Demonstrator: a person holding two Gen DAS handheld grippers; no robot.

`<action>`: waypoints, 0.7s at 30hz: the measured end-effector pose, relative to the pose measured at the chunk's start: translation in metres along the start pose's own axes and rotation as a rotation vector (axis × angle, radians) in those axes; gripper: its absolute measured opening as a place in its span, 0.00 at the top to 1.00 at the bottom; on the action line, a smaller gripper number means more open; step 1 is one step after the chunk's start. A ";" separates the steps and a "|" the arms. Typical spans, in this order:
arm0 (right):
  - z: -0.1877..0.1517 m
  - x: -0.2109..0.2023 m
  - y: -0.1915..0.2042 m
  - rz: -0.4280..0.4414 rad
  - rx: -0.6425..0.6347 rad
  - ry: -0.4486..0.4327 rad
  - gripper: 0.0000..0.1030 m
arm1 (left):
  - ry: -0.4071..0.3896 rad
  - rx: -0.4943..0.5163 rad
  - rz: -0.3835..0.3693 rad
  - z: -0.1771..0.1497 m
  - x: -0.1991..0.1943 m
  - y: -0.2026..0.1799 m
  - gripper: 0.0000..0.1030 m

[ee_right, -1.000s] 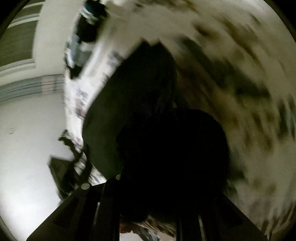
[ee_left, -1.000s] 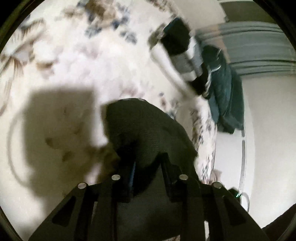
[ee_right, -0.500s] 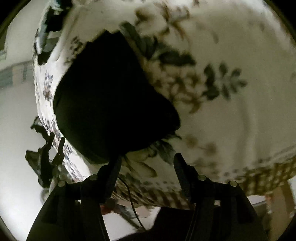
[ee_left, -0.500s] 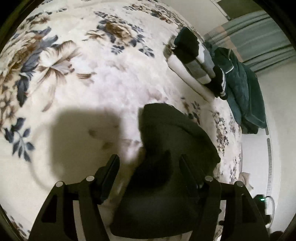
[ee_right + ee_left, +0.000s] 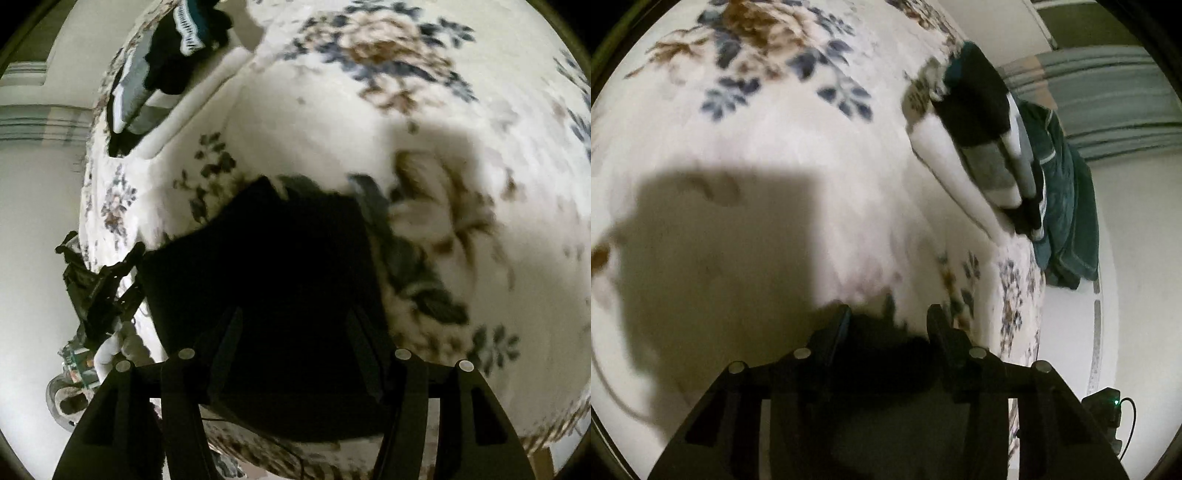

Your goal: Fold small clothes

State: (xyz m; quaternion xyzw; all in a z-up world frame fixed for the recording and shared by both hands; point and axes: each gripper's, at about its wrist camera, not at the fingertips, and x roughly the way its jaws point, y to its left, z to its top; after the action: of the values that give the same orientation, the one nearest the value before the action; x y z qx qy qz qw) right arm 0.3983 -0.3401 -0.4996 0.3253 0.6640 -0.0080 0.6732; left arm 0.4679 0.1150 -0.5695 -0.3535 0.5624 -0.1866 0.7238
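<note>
Lying beneath the spread right claw (image 5: 295, 328): dark garment (image 5: 258, 266).

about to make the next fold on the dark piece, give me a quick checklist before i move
1. Dark garment lying on the floral blanket: ok.
2. Right tongs open, fingers over the garment, no pinch seen: ok.
3. Left tongs closing with dark cloth between the fingers; actual pinch: cannot tell.
4. Garment flat and evenly folded: cannot tell, too dark and blurred.
5. Folded stack lies apart from the work area: ok.
6. Bare blanket ahead for the fold: ok.
</note>
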 end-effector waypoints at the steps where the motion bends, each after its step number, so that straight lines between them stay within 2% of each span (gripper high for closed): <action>1: 0.005 0.001 0.004 -0.004 -0.014 0.000 0.41 | -0.009 -0.019 -0.012 0.006 -0.003 0.004 0.65; 3: 0.015 0.001 0.008 -0.008 -0.040 -0.004 0.41 | -0.015 -0.036 -0.034 0.016 -0.013 0.008 0.64; 5: 0.022 -0.002 0.004 -0.015 -0.059 -0.017 0.41 | -0.031 0.002 0.004 0.018 -0.025 0.005 0.59; 7: 0.032 -0.002 -0.003 -0.015 -0.078 -0.024 0.41 | -0.042 0.071 0.107 0.012 -0.045 0.002 0.41; 8: 0.035 0.000 -0.007 -0.015 -0.086 -0.020 0.41 | -0.047 0.095 0.150 0.007 -0.052 0.004 0.38; 11: 0.047 0.014 -0.016 -0.053 -0.163 -0.015 0.37 | -0.053 0.155 0.326 -0.018 -0.069 0.019 0.37; 13: 0.052 0.027 -0.019 -0.091 -0.208 -0.028 0.35 | -0.012 0.153 0.422 -0.041 -0.071 0.038 0.37; 15: 0.057 0.044 -0.025 -0.117 -0.241 -0.032 0.35 | 0.013 0.154 0.449 -0.058 -0.070 0.049 0.37; 16: 0.059 0.055 -0.030 -0.102 -0.234 -0.004 0.35 | 0.015 0.164 0.455 -0.065 -0.068 0.051 0.35; 17: 0.062 0.066 -0.037 -0.050 -0.205 0.024 0.35 | 0.013 0.177 0.460 -0.069 -0.065 0.050 0.33; 18: 0.064 0.074 -0.042 0.008 -0.181 0.036 0.35 | 0.010 0.185 0.460 -0.070 -0.063 0.049 0.24; 19: 0.065 0.078 -0.045 0.054 -0.166 0.030 0.35 | 0.008 0.195 0.453 -0.071 -0.059 0.047 0.10; 20: 0.066 0.080 -0.047 0.105 -0.153 0.011 0.35 | 0.012 0.195 0.442 -0.070 -0.053 0.046 0.02; 21: 0.067 0.080 -0.047 0.120 -0.152 -0.003 0.51 | 0.016 0.194 0.435 -0.068 -0.047 0.046 0.00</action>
State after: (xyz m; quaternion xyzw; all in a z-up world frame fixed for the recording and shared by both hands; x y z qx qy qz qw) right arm 0.4463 -0.3728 -0.5982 0.3126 0.6410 0.0822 0.6961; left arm 0.3832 0.1572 -0.5788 -0.1517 0.6104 -0.0822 0.7731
